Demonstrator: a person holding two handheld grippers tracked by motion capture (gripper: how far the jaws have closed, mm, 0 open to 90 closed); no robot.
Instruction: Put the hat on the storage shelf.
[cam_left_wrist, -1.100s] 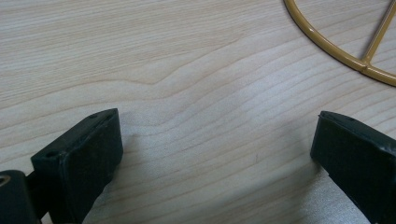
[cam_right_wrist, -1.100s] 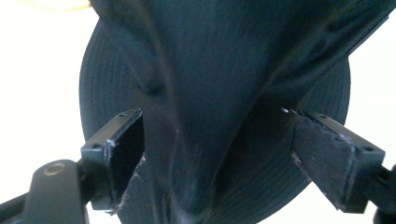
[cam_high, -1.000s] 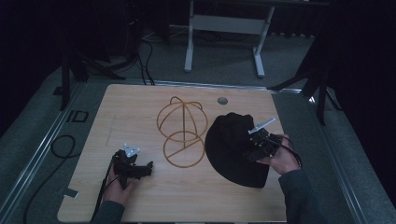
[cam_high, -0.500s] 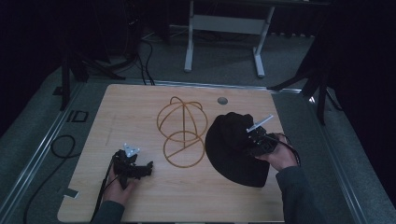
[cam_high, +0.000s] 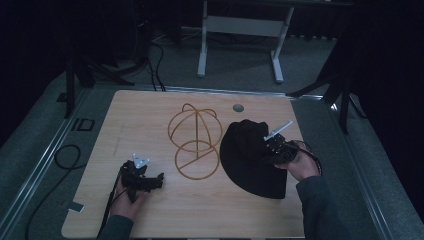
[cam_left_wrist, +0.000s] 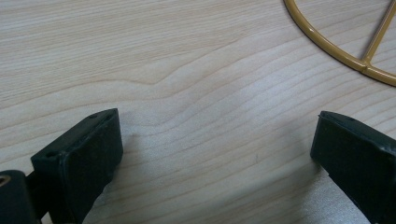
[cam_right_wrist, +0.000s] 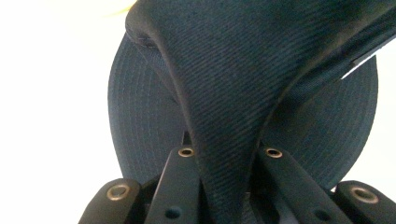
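Right gripper view: right hand-held gripper (cam_right_wrist: 224, 186) clamps twill hat (cam_right_wrist: 233, 84) fold; left hand-held gripper (cam_left_wrist: 215, 154) apart over woodgrain table (cam_left_wrist: 187, 70).

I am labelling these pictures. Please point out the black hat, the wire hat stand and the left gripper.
black hat (cam_high: 250, 165), high view, on its brim
wire hat stand (cam_high: 195, 142), high view, on its upright wire
left gripper (cam_high: 159, 180), high view, between its open fingertips

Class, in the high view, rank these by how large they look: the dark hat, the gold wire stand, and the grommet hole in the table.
1. Dark hat and gold wire stand: about alike, too close to rank.
2. Grommet hole: by far the smallest.
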